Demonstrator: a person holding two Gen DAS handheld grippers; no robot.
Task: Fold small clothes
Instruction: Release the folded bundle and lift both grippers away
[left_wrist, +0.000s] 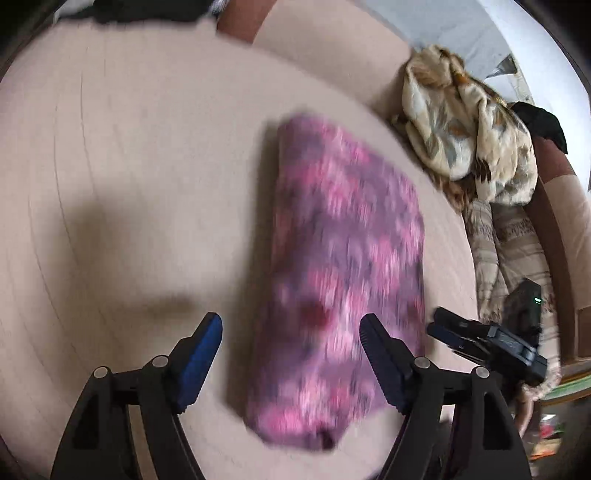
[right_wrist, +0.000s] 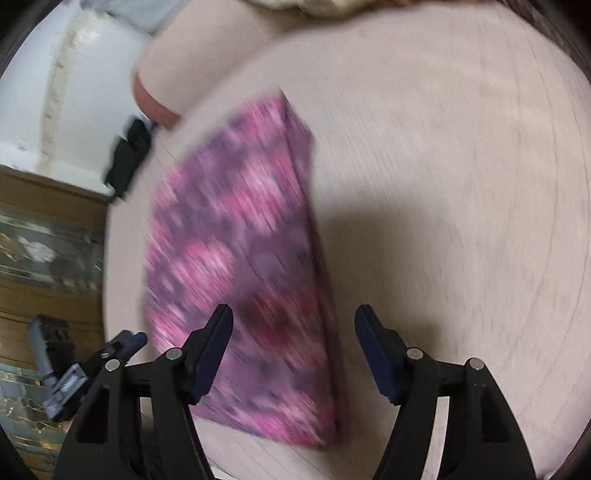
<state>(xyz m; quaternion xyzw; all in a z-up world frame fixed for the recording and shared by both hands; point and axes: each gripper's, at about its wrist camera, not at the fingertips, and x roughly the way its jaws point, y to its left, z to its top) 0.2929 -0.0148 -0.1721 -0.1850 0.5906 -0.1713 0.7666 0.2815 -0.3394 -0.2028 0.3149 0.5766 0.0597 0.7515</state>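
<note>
Pink patterned garment (left_wrist: 343, 266) folded on sofa seat (left_wrist: 129, 184) | left hand-held gripper (left_wrist: 291, 328), right hand-held gripper (right_wrist: 293, 317) both wide, empty | next: pinch matching edges together, fold squarely.

A pink-and-purple patterned garment (left_wrist: 343, 266) lies folded into a flat oblong on the beige sofa cushion (left_wrist: 129, 166)

black fingers (left_wrist: 207, 354) with blue pads, silver rivets.
</note>
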